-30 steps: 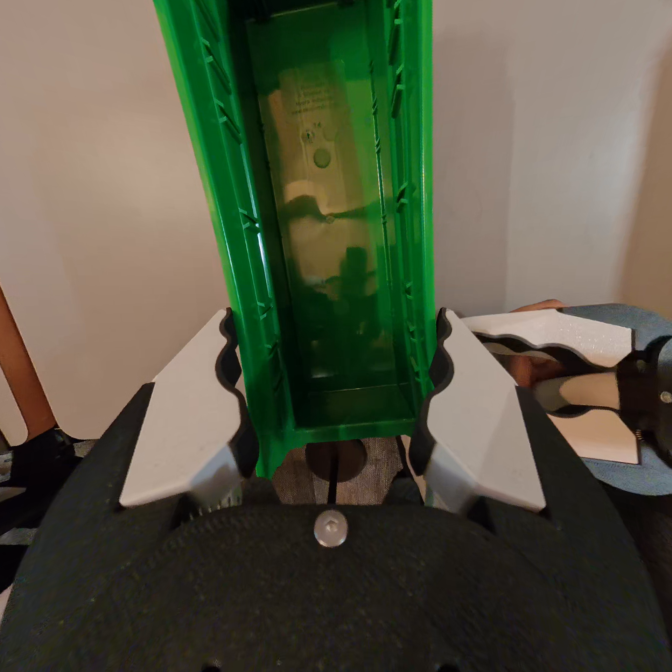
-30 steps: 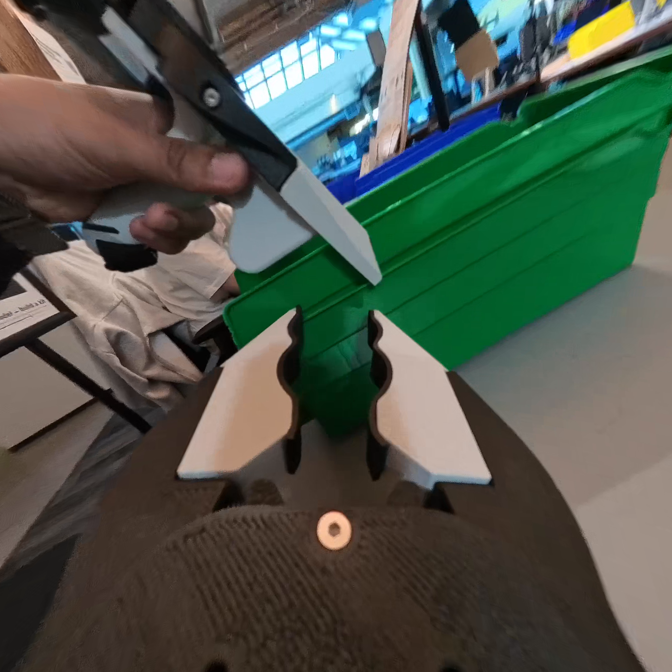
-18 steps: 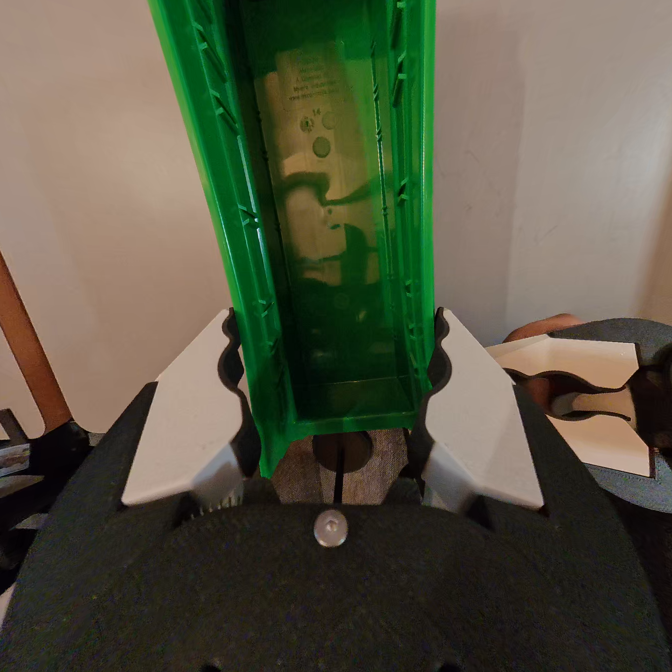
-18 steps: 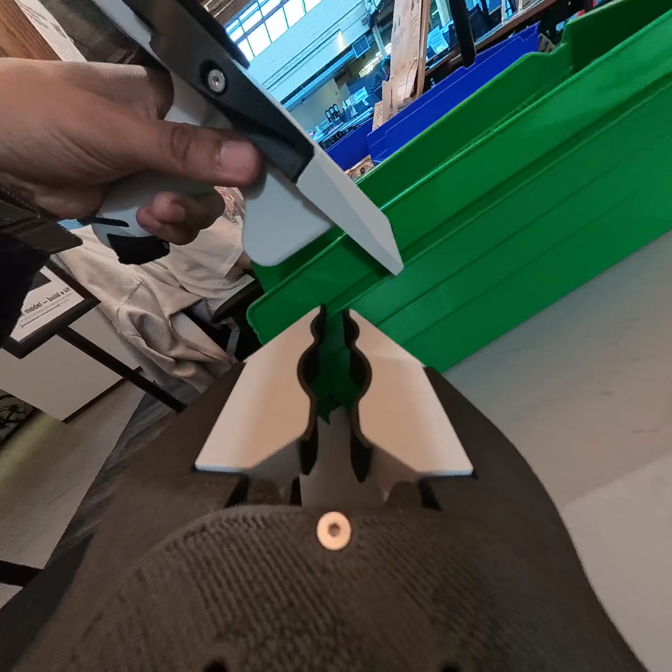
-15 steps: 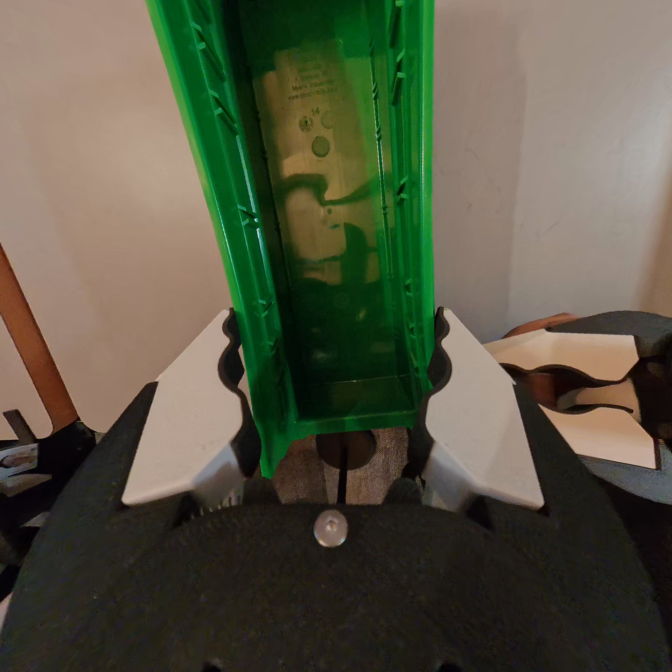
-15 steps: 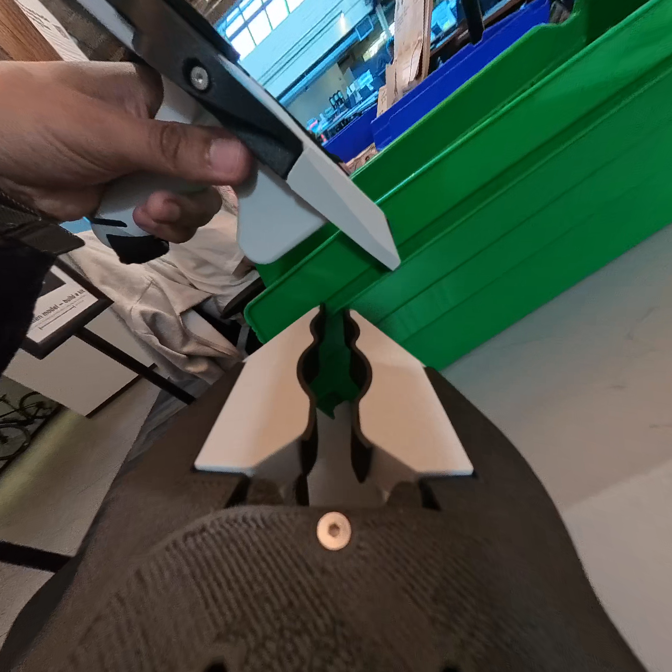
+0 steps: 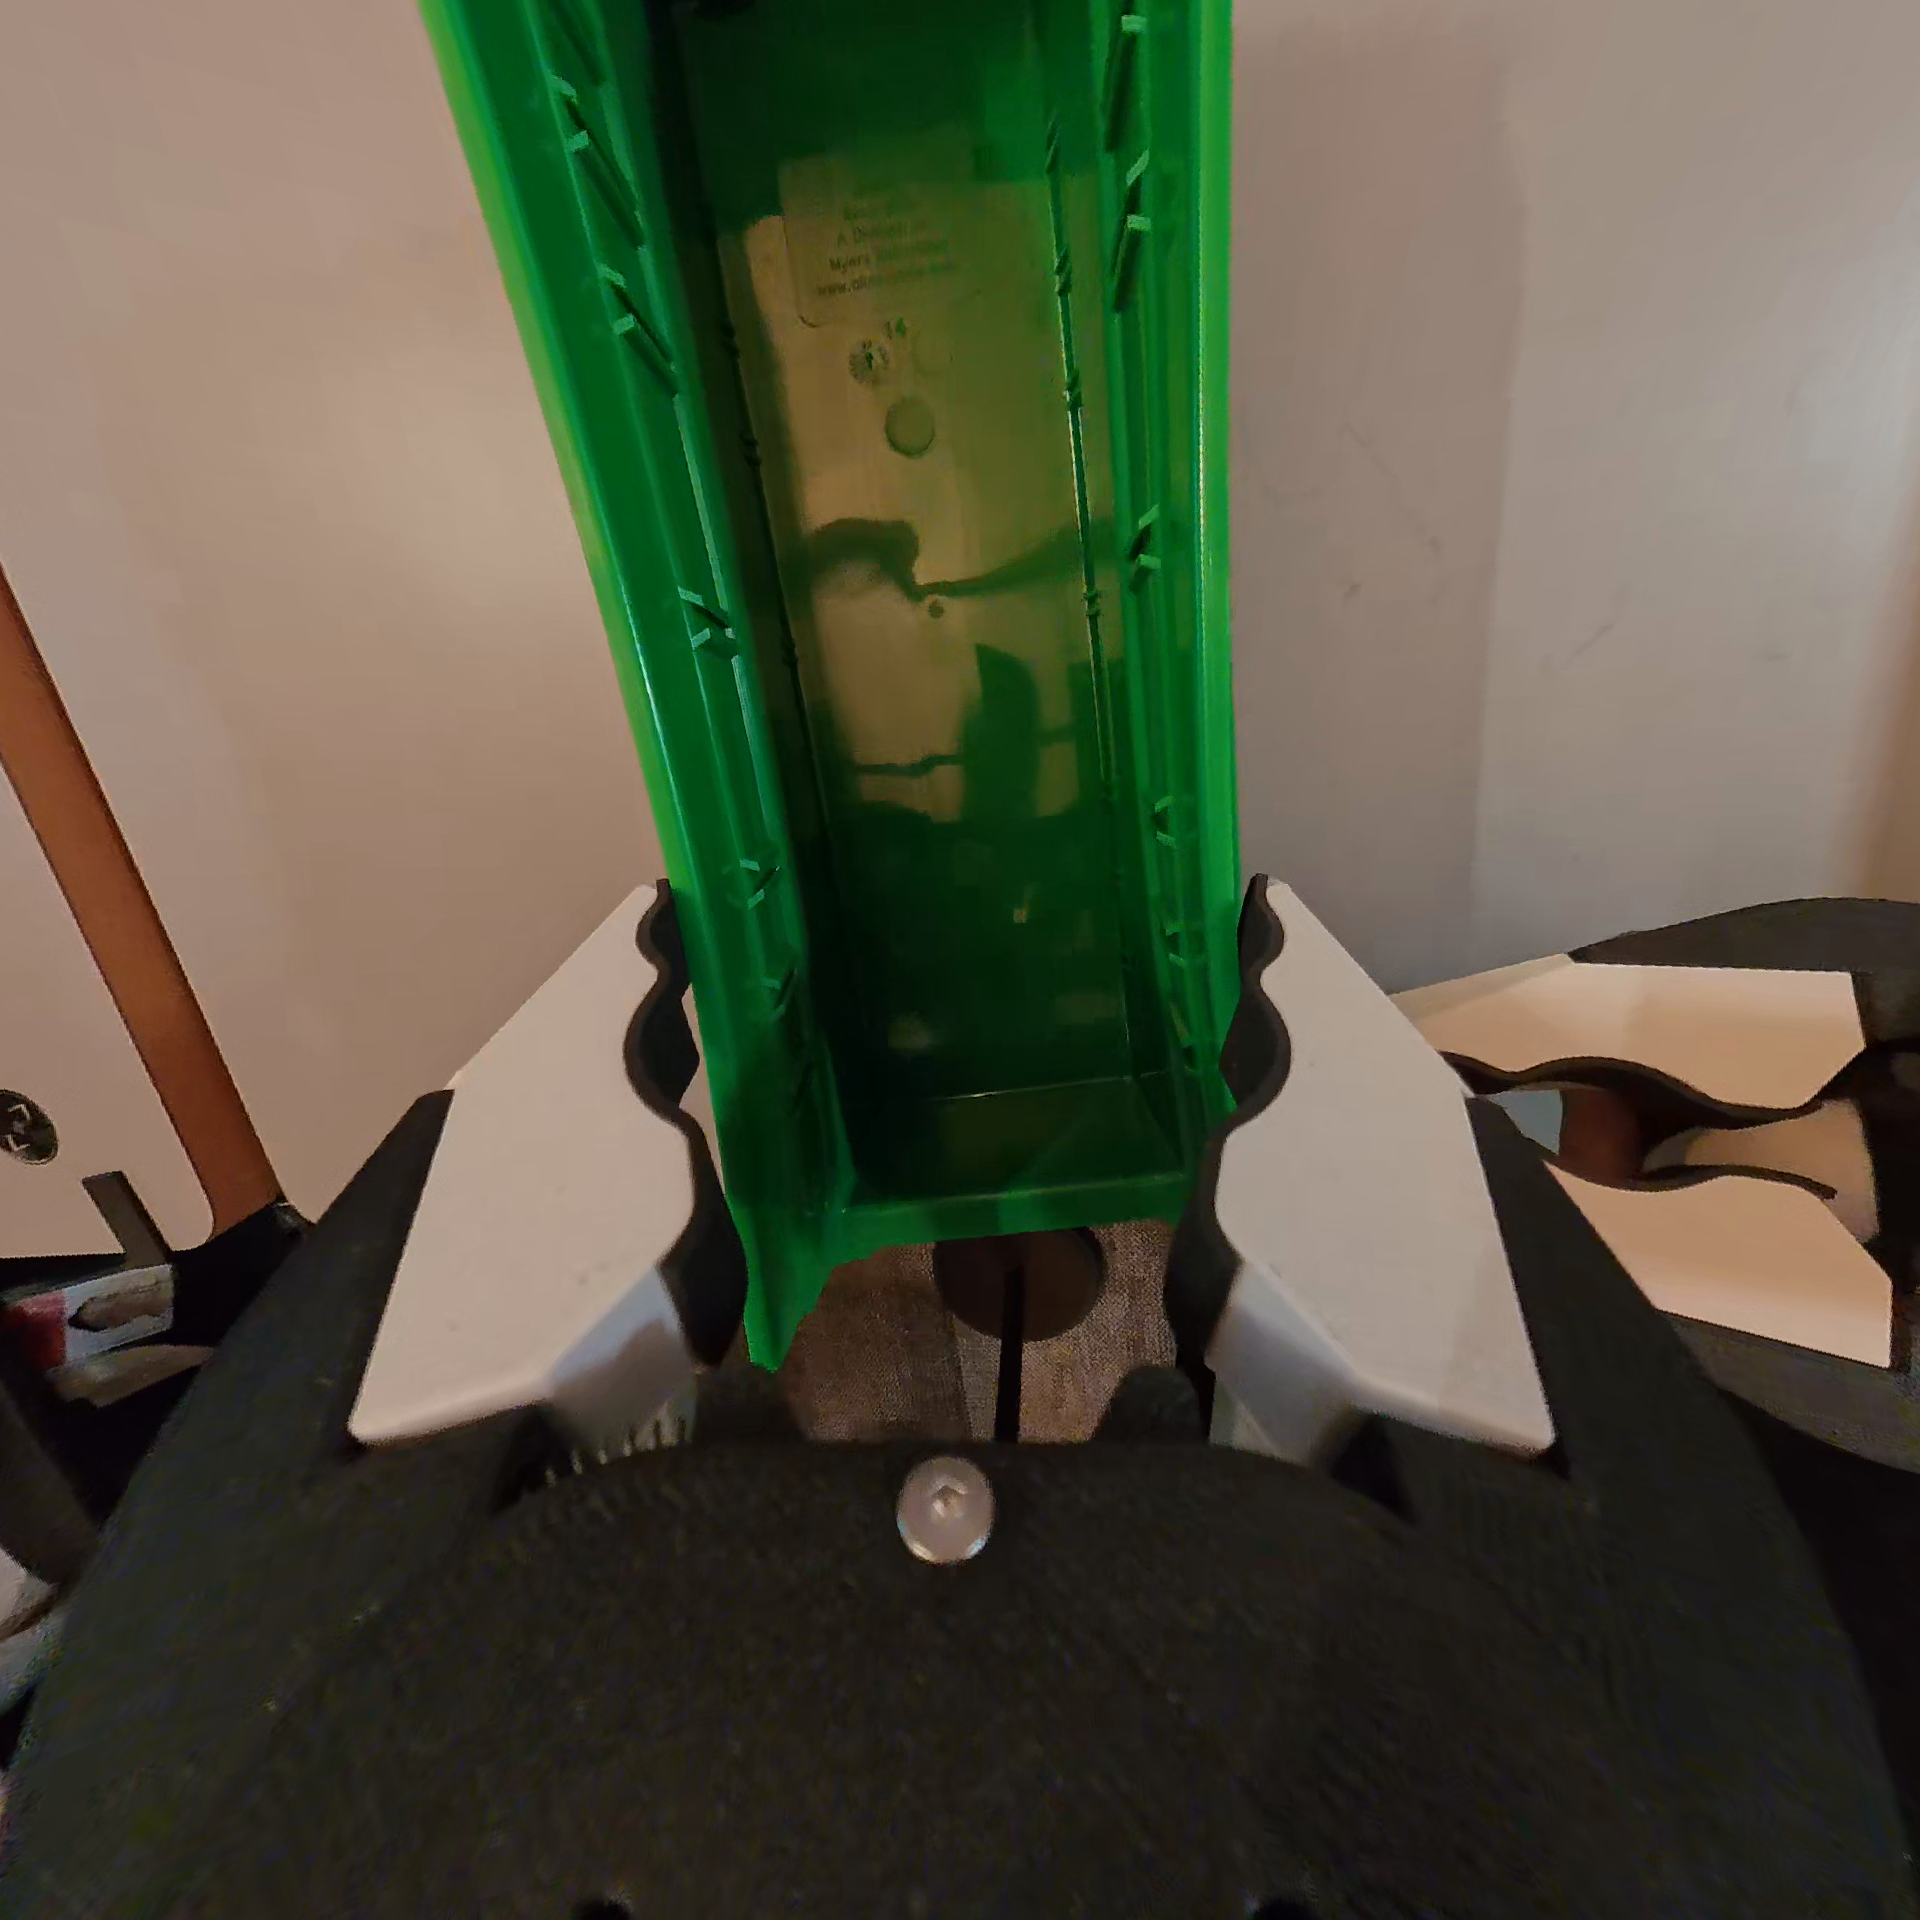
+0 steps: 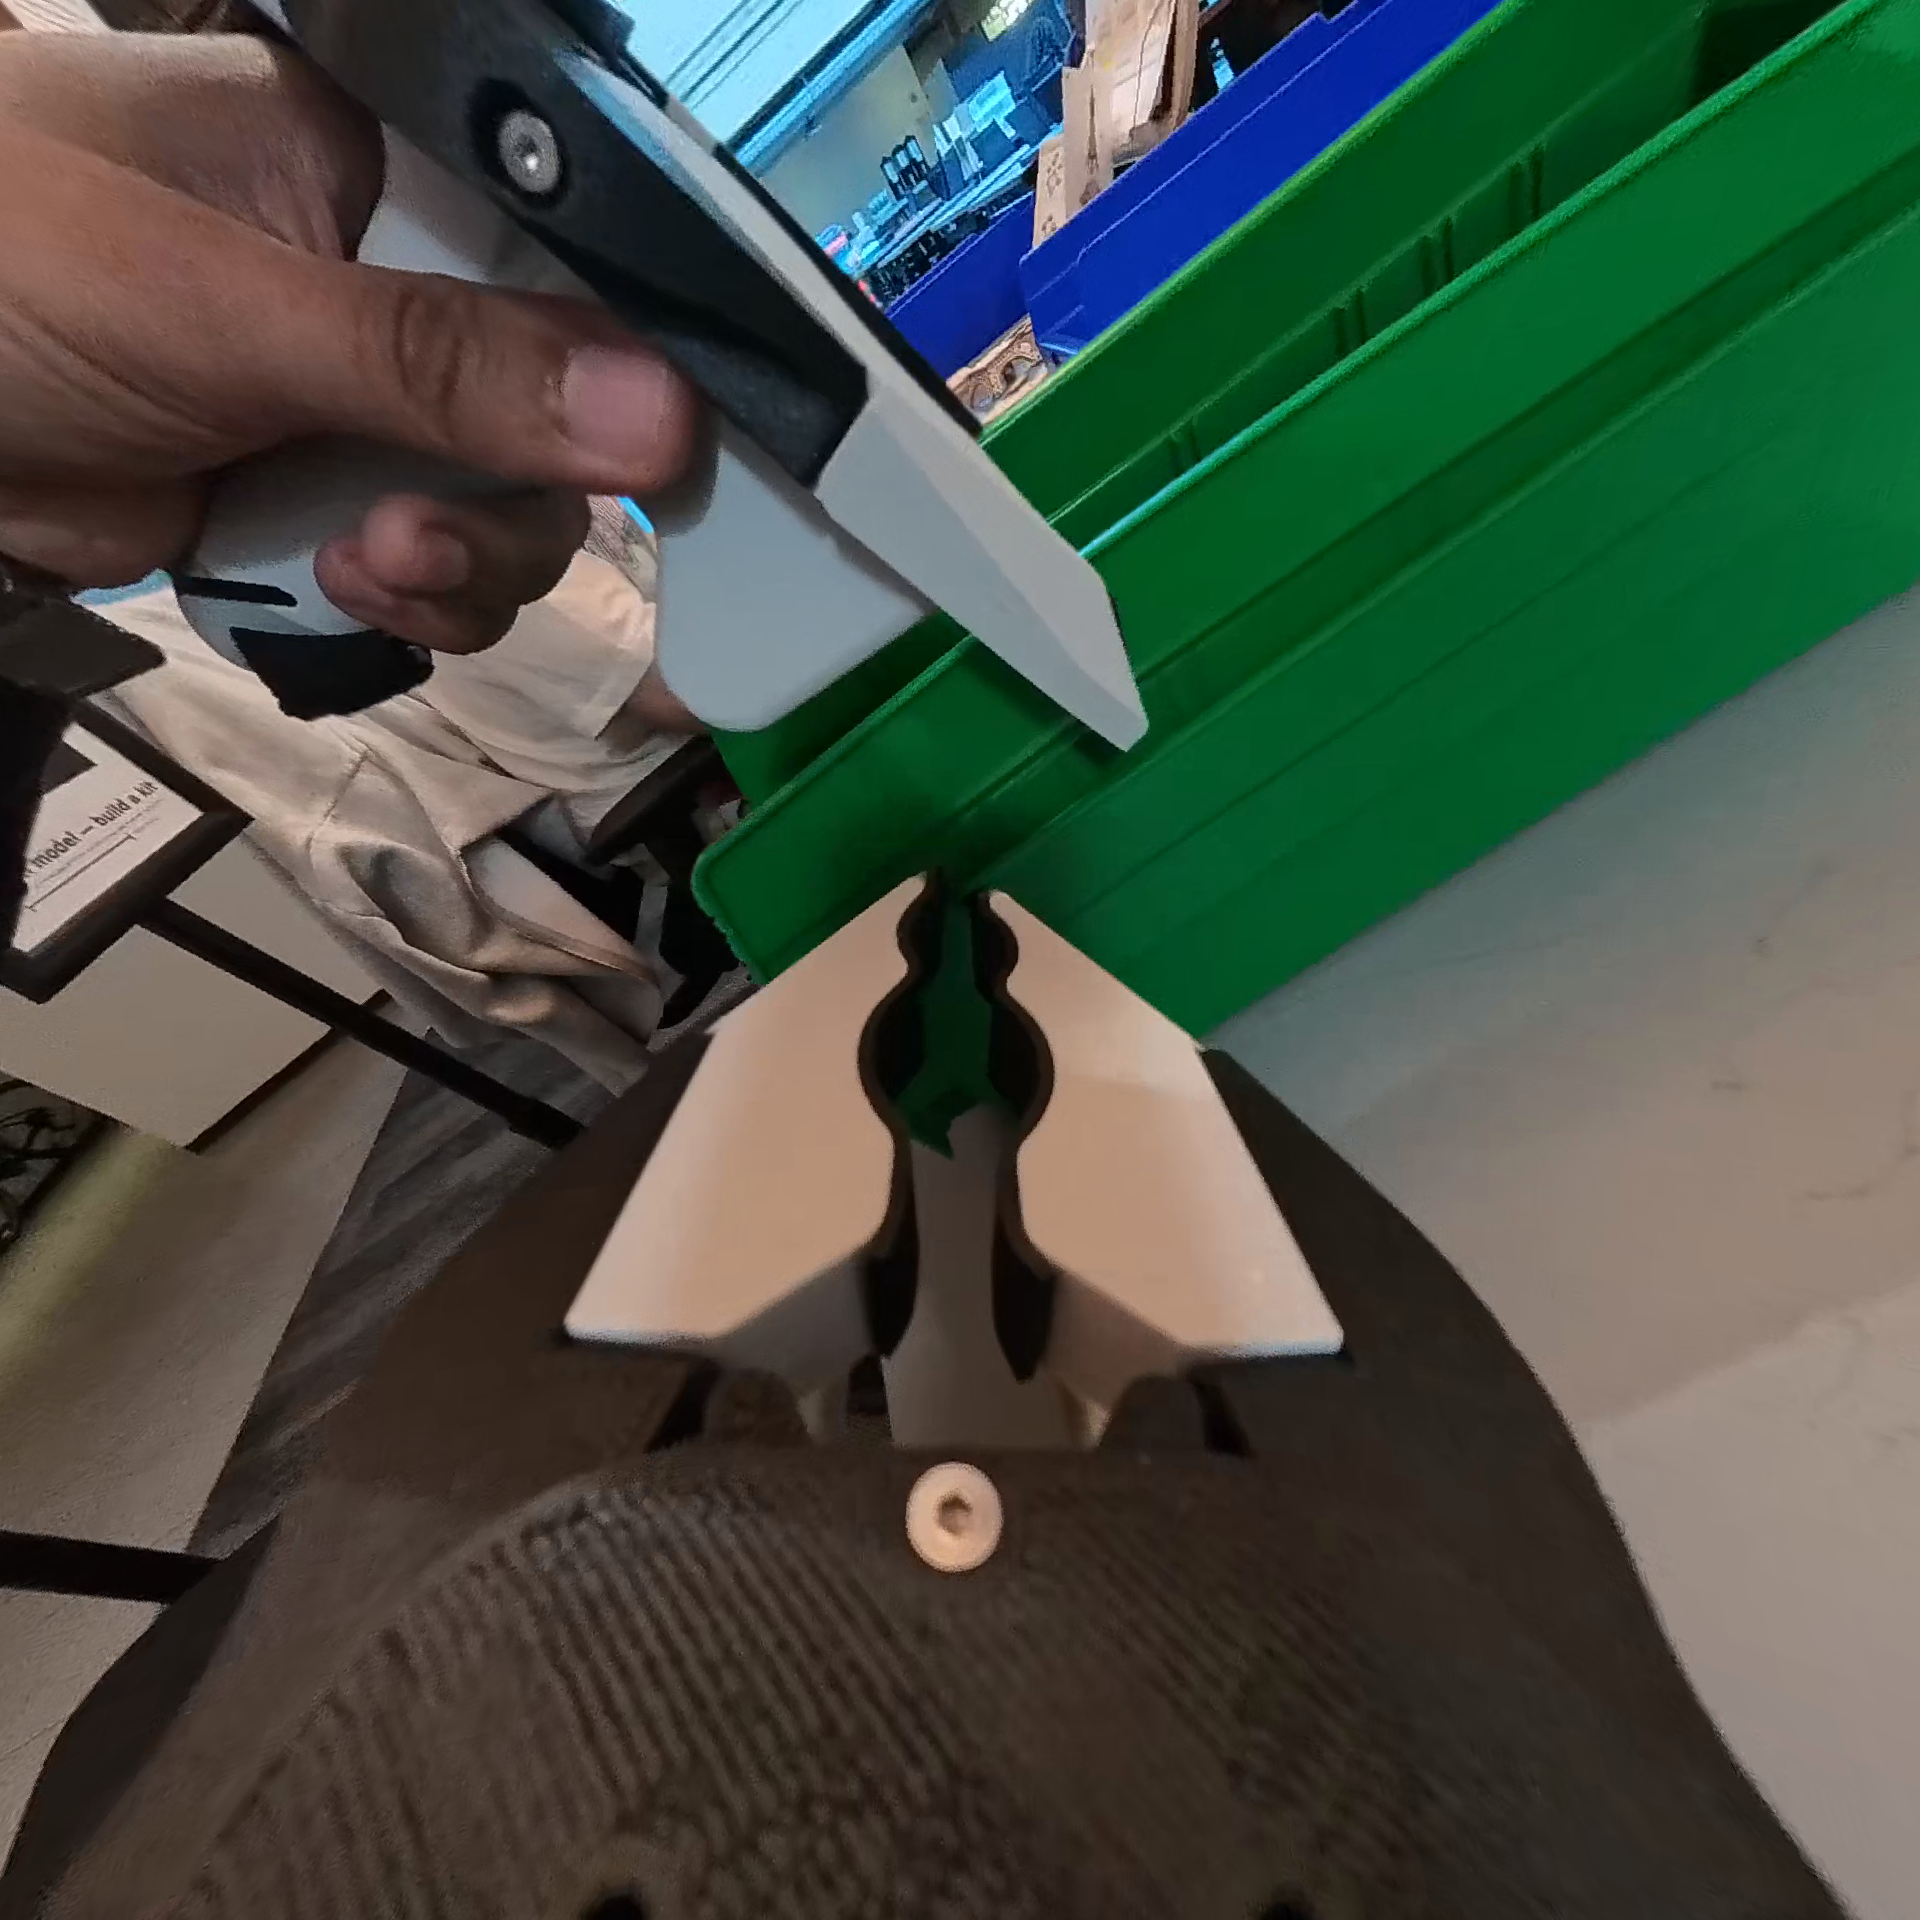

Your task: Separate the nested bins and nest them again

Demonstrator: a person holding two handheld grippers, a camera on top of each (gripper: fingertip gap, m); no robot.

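Two long green bins sit nested on a pale table [image 8: 1558,1039]. The inner bin [image 8: 1351,343] rides a little above the outer bin [image 8: 1455,748]. My left gripper [image 7: 956,914] is shut across the width of the inner bin [image 7: 935,623] at its near end, with one finger on each side wall. A hand holds this gripper, which also shows in the right wrist view [image 8: 935,582]. My right gripper [image 8: 954,894] is shut on the lip at the near end of the outer bin, just below the left gripper. One of its fingers [image 7: 1662,997] shows in the left wrist view.
Blue bins [image 8: 1195,239] lie behind the green ones. A person's hand [image 8: 312,364] is at the upper left. A beige garment [image 8: 468,831] and a dark-framed sign [image 8: 94,831] are off the table's left edge. A brown bar [image 7: 104,883] leans at the left.
My right gripper has closed from open onto the outer bin's end lip. My left gripper has kept its hold on the inner bin and barely moved.
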